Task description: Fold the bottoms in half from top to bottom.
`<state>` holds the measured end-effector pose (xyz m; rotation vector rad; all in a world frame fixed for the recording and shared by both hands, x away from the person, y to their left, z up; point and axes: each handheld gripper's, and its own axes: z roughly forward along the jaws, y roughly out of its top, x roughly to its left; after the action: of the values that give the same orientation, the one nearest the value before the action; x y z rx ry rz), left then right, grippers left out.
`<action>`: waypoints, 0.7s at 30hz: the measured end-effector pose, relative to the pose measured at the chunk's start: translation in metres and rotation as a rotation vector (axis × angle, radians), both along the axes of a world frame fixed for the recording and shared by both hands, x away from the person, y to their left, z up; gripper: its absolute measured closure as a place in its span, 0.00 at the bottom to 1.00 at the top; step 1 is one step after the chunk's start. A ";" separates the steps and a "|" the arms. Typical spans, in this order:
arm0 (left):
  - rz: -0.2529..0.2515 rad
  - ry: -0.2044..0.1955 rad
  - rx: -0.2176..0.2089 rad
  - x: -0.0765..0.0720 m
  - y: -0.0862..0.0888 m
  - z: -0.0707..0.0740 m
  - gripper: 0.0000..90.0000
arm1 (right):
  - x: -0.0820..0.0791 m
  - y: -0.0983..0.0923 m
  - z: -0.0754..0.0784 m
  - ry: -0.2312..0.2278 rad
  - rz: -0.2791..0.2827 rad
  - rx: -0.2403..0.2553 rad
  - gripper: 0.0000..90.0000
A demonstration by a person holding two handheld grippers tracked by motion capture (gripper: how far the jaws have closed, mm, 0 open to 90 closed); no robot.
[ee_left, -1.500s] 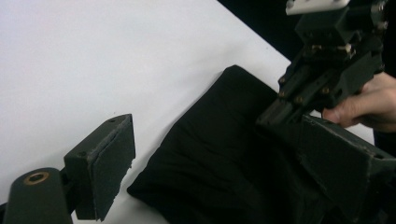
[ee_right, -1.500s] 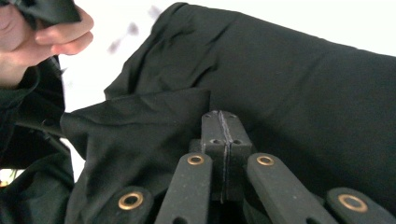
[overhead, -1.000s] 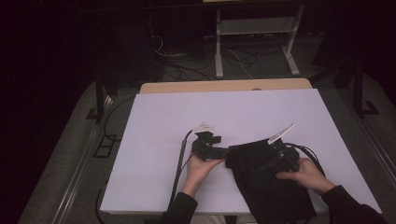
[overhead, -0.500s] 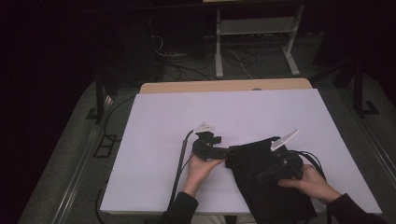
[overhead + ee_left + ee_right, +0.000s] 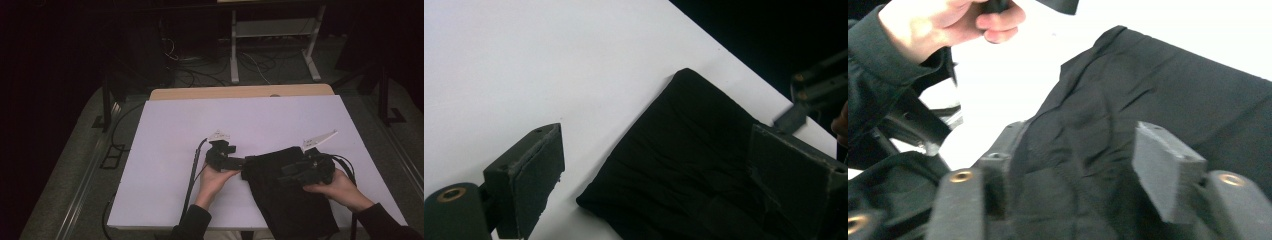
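A black cloth (image 5: 290,210) lies folded on the white table (image 5: 250,120) at the near right, and its near end hangs over the front edge. My left gripper (image 5: 244,162) rests at the cloth's left edge, open, with the cloth (image 5: 684,150) spread below its wide jaws. My right gripper (image 5: 282,172) hovers just over the middle of the cloth. Its jaws have just been opening and now stand apart above the wrinkled fabric (image 5: 1158,85), with no pad pressing on it. The person's left hand (image 5: 923,25) shows beyond.
A wooden strip (image 5: 240,92) runs along the table's far edge. Behind it stand a white frame (image 5: 270,40) and loose floor cables. A black cable (image 5: 192,170) trails from the left gripper toward the front edge. The right gripper (image 5: 814,90) appears beyond the cloth.
The right gripper's jaws have come apart off the cloth and the hand has lifted slightly. The left hand and its gripper have stayed where they were.
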<state>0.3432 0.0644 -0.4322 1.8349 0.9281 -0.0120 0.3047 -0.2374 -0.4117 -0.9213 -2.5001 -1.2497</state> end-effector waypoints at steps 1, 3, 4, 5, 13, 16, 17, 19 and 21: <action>-0.001 -0.002 0.003 0.000 0.000 0.000 0.09 | 0.001 -0.001 0.002 -0.009 -0.010 -0.002 0.38; -0.002 -0.001 0.005 0.001 -0.001 0.001 0.09 | 0.003 -0.004 0.006 -0.021 -0.020 0.004 0.34; -0.004 -0.001 0.005 0.001 -0.001 0.002 0.09 | 0.004 -0.006 0.008 -0.029 -0.025 0.009 0.32; -0.004 -0.003 0.007 0.001 -0.001 0.002 0.09 | 0.006 -0.008 0.010 -0.035 -0.033 0.008 0.27; -0.008 -0.008 0.014 0.002 -0.002 0.008 0.08 | 0.017 -0.020 0.023 -0.062 -0.081 0.010 0.12; -0.006 -0.012 0.013 0.003 -0.002 0.009 0.08 | 0.021 -0.025 0.027 -0.071 -0.096 0.005 0.03; -0.005 -0.012 0.013 0.003 -0.002 0.008 0.08 | 0.023 -0.027 0.028 -0.073 -0.100 0.004 0.02; -0.005 -0.009 0.016 0.004 -0.002 0.008 0.08 | 0.027 -0.030 0.028 -0.078 -0.101 0.007 0.02; -0.005 -0.008 0.017 0.004 -0.002 0.007 0.08 | 0.031 -0.034 0.028 -0.076 -0.109 0.007 0.00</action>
<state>0.3476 0.0628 -0.4248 1.8523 0.9206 0.0000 0.3357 -0.2713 -0.3838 -1.0407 -2.5311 -1.3499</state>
